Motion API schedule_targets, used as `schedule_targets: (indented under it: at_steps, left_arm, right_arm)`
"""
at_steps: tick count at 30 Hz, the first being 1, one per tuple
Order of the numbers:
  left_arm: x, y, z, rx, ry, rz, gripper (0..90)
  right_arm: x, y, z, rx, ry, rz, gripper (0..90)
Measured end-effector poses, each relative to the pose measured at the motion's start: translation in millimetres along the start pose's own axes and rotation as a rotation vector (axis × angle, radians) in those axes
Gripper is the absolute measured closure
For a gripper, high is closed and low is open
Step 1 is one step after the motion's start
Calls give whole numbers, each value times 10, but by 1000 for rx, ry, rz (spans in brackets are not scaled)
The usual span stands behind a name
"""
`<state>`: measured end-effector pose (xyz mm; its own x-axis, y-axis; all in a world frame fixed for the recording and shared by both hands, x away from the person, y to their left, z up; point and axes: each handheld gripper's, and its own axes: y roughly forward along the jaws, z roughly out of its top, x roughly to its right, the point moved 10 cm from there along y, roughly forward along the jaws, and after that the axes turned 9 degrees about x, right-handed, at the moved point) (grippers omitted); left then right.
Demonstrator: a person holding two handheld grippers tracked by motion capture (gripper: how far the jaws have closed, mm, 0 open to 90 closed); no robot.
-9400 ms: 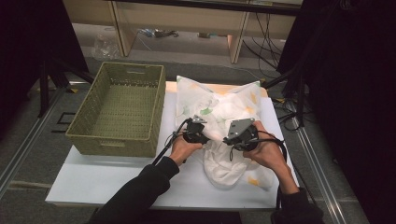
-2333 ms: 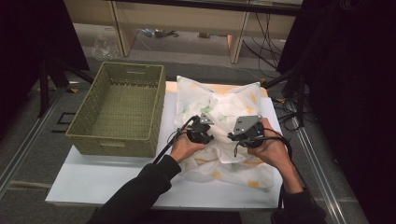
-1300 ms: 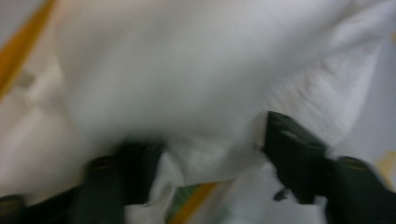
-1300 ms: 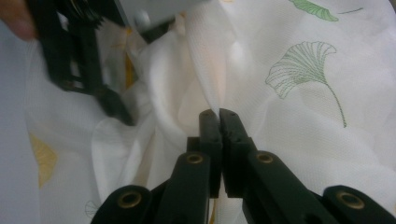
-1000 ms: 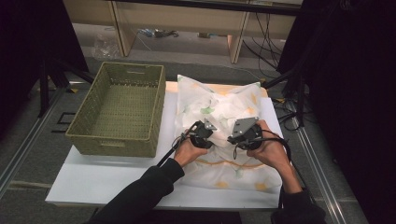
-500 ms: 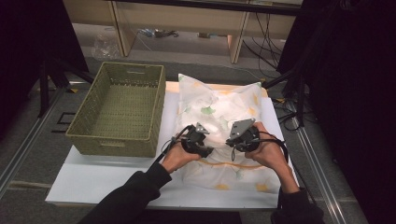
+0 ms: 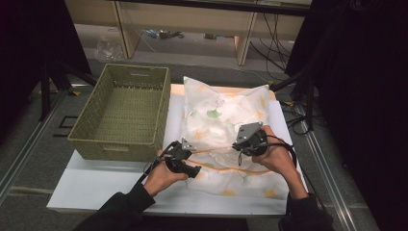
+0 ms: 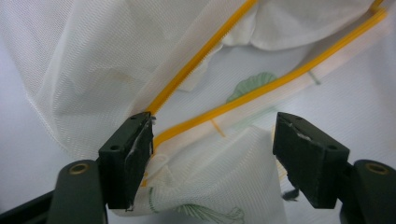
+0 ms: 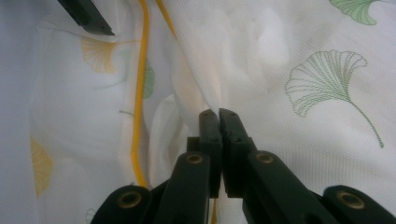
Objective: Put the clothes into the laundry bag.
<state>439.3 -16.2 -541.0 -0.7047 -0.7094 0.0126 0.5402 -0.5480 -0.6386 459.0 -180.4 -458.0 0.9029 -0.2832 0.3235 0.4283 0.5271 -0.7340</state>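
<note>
Mesh bag (image 7: 226,130): white, printed with green and yellow ginkgo leaves, its zip (image 8: 201,56) orange-yellow. Basket (image 7: 122,113): olive-green weave. Table (image 7: 96,185): white. Both hand-held grippers, left (image 7: 185,166) and right (image 7: 248,142): black, each topped by a grey plate.

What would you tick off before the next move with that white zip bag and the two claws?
1. Right claw pinching the mesh laundry bag: ok, jaws closed on a fold of mesh.
2. Left claw free of the bag: ok, its jaws have just been opening and the pads press on nothing, though mesh lies between them.
3. Yellow zipper reachable: ok, both tracks run ahead of the left claw.
4. Zipper closed: not ok, the tracks lie apart.
5. Zipper pull located: cannot tell.
6. Green basket ready beside the bag: ok, upright with nothing in it.
</note>
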Motion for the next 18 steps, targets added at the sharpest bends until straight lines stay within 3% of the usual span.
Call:
schedule_targets:
  at_steps: [1, 2, 3, 5, 9, 11, 15, 18]
  left_arm:
    - [-5, -27, -10, -2, 22, 12, 294]
    - [-16, -66, -14, -2, 33, 12, 292]
    - [-7, -87, -10, 10, 16, 11, 292]
    - [-39, -163, -47, -2, 40, 15, 292]
    - [-52, -199, -168, -16, 5, -13, 291]
    - [-6, -161, -204, -20, 11, -13, 279]
    - [43, -112, -247, -51, 48, -15, 283]
    - [23, -77, -262, -52, 106, -32, 404]
  right_arm:
    - [2, 16, 23, 13, -29, 8, 898]
    - [-15, 4, 9, -4, -3, 2, 898]
    - [-10, 10, 17, 4, -22, 11, 898]
    - [-2, -4, 0, -1, 0, 1, 898]
    - [11, -7, -4, 3, 3, 7, 897]
    - [7, 0, 0, 0, 6, 1, 896]
    - [-6, -5, 10, 2, 2, 8, 896]
    - [5, -9, 1, 1, 5, 4, 896]
